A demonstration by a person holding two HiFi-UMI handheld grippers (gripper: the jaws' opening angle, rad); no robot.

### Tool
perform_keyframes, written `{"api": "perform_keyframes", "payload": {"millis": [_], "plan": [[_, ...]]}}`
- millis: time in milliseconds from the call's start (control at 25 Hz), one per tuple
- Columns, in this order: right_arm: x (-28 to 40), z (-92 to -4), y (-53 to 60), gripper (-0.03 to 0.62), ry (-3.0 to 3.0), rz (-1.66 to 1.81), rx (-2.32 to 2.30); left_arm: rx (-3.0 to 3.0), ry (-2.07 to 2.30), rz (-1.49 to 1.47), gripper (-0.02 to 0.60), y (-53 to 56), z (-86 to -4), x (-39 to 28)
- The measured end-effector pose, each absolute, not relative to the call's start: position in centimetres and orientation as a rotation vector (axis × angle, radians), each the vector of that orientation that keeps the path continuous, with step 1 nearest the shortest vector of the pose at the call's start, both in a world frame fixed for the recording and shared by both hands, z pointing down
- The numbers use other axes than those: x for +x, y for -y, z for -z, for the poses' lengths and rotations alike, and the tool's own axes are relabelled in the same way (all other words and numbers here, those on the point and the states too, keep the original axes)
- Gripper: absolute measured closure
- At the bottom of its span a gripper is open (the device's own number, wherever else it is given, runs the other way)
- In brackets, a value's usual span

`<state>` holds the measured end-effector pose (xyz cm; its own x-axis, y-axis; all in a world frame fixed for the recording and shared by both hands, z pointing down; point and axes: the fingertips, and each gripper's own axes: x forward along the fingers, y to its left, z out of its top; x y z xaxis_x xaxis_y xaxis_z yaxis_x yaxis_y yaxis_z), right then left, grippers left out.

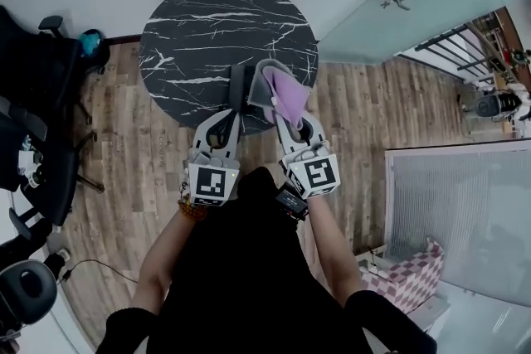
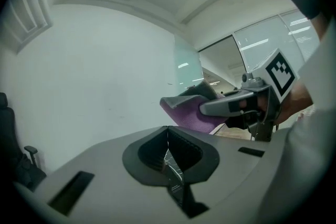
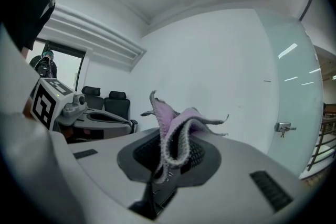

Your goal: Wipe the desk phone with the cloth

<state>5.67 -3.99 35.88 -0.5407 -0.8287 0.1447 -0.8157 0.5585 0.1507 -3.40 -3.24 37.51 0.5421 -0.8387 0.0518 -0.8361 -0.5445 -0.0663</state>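
Head view, right gripper [image 1: 290,118] pinching cloth [image 1: 286,94], left gripper [image 1: 228,116] closed

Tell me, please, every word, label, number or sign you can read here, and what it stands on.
No readable text anywhere.
The square markers on the left gripper and right gripper are black-and-white patterns, not letters.
The cloth and the marble table carry no print.

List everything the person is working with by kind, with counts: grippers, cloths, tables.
Grippers: 2 (left gripper, right gripper)
Cloth: 1
Table: 1
Total: 4
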Motion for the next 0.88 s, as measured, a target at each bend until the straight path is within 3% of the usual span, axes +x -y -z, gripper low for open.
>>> {"api": "perform_keyframes", "payload": {"millis": [280, 600, 880], "plan": [[6.1, -37.3, 9.5, 0.539, 2.658, -0.002, 1.333, -2.719, -1.421, 0.173, 0.569, 6.3, -37.9, -2.0], [3.7, -40.6, 15.9, 0.539, 2.654, 0.182, 0.948, -2.702, -1.533, 0.175, 0.568, 10.2, -38.2, -2.2], [2.8, -46.1, 21.2, 0.539, 2.463, 0.351, 0.889, -2.798, -1.76, 0.184, 0.569, 12.6, -43.6, -4.1]]}}
